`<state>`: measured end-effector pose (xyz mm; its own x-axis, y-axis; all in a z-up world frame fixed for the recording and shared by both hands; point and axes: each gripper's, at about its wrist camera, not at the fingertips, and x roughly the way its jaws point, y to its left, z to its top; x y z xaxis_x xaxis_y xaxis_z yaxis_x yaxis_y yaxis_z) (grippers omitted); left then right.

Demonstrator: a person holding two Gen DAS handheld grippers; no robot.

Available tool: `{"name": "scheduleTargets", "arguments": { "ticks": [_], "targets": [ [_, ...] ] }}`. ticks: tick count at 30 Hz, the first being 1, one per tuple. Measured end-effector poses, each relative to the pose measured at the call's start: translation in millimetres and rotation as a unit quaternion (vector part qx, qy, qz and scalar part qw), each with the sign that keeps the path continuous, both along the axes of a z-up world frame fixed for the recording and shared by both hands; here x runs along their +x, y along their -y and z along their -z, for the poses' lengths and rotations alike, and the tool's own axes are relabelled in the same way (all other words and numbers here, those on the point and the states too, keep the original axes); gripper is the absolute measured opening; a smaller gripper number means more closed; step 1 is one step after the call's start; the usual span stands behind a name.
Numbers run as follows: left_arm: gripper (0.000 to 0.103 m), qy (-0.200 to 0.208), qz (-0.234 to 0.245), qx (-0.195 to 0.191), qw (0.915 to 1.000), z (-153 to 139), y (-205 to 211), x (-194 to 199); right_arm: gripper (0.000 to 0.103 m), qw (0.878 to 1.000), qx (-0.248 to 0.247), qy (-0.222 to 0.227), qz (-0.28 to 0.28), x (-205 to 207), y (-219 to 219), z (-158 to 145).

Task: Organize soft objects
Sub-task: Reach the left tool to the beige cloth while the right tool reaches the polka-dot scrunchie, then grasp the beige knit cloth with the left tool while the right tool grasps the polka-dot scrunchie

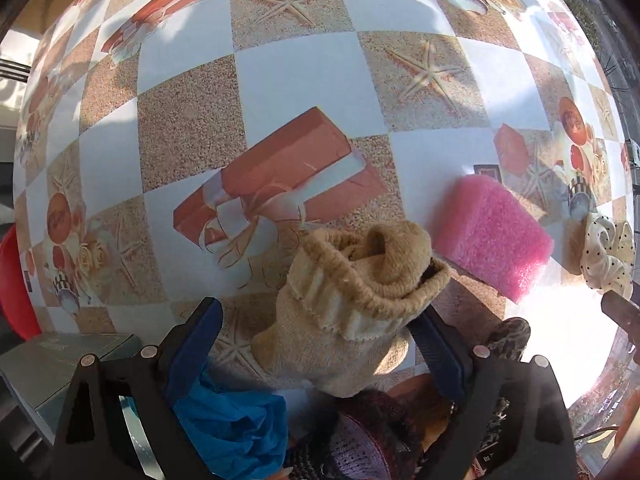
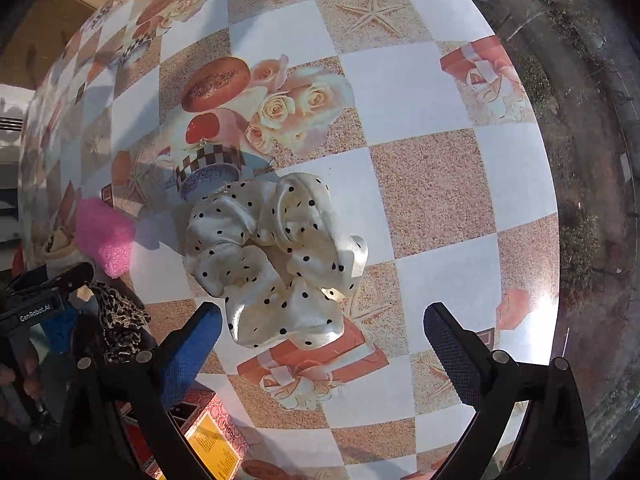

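A beige rolled sock (image 1: 352,300) lies between the wide-apart fingers of my left gripper (image 1: 320,336), which is open; the sock leans against the right finger. A pink sponge (image 1: 492,236) lies just right of it on the patterned table (image 1: 288,80). A white polka-dot scrunchie (image 2: 276,256) lies on the table just ahead of my right gripper (image 2: 324,344), which is open and empty. The scrunchie also shows at the right edge of the left wrist view (image 1: 608,256). The pink sponge (image 2: 104,236) and the left gripper (image 2: 52,288) show at the left of the right wrist view.
Below the table's near edge sit a blue cloth (image 1: 236,424), a dark knitted item (image 1: 360,440) and a leopard-print fabric (image 2: 120,324). A grey box (image 1: 60,368) is at lower left, a red chair (image 1: 12,280) at far left. A red and yellow printed box (image 2: 204,436) lies near the right gripper.
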<state>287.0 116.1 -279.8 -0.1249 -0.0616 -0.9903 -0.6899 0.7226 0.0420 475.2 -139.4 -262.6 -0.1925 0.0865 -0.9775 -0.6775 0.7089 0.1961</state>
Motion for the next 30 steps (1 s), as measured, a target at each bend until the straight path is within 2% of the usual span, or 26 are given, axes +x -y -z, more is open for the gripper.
{"name": "scheduleTargets", "arguments": {
  "ticks": [5, 7, 8, 12, 14, 17, 20, 21, 22, 23, 24, 25, 26, 27, 30],
  "targets": [
    [0.103, 0.009, -0.008, -0.012, 0.9998, 10.3, -8.4, -6.6, 0.101, 0.999, 0.004, 0.033, -0.036, -14.5, -45.2, 5.5],
    [0.103, 0.012, -0.008, -0.009, 0.9999, 11.1, -10.0, -7.4, 0.103, 0.998, -0.007, 0.04, -0.051, -18.8, -63.6, 14.3],
    [0.103, 0.013, -0.008, -0.009, 0.9999, 13.1, -4.3, -4.8, 0.103, 0.997, -0.018, 0.057, -0.059, -20.9, -69.3, 15.5],
    [0.103, 0.022, -0.007, 0.001, 0.9997, 22.0, 13.2, -0.9, 0.103, 0.997, 0.0, 0.068, -0.046, -29.9, -94.6, 14.4],
    [0.103, 0.03, -0.008, 0.009, 0.9995, 18.8, 17.5, -3.1, 0.103, 0.996, 0.002, 0.074, -0.047, -11.0, -90.5, 18.4],
    [0.103, 0.029, -0.01, 0.008, 0.9995, 5.0, 21.2, -6.7, 0.103, 0.996, 0.008, 0.077, -0.046, -14.9, -87.4, 15.2],
    [0.103, 0.015, -0.021, -0.002, 0.9997, 3.9, 19.5, -3.7, 0.103, 0.996, -0.005, 0.068, -0.063, -19.5, -90.3, 12.5],
    [0.1, 0.018, -0.018, 0.002, 0.9997, 1.9, 21.0, -2.7, 0.101, 0.996, -0.007, 0.068, -0.063, -19.3, -94.6, 17.5],
    [0.097, 0.025, -0.01, 0.004, 0.9996, -2.2, 23.9, -0.6, 0.095, 0.996, -0.006, 0.07, -0.063, -20.5, -96.2, 15.2],
    [0.088, 0.03, 0.0, 0.009, 0.9995, -5.7, 26.8, 1.7, 0.09, 0.995, -0.002, 0.074, -0.063, -24.4, -99.9, 9.6],
    [0.072, 0.037, 0.011, 0.015, 0.9992, -10.3, 30.3, 3.9, 0.076, 0.995, 0.004, 0.079, -0.066, -29.2, -101.4, 3.7],
    [0.06, 0.043, 0.024, 0.023, 0.9985, -16.2, 34.3, 7.4, 0.056, 0.994, 0.011, 0.085, -0.072, -31.7, -101.4, -1.1],
    [0.033, 0.045, 0.035, 0.024, 0.9981, -19.4, 37.3, 10.7, 0.044, 0.993, 0.017, 0.089, -0.077, -33.8, -101.9, -5.3],
    [0.02, 0.045, 0.041, 0.019, 0.998, -21.3, 39.4, 12.8, 0.031, 0.993, 0.022, 0.087, -0.083, -35.6, -102.6, -8.7],
    [0.02, 0.054, 0.05, 0.048, 0.9962, -38.0, 45.9, 14.2, 0.031, 0.994, 0.042, 0.073, -0.071, -35.9, -101.1, -21.2]
  ]
}}
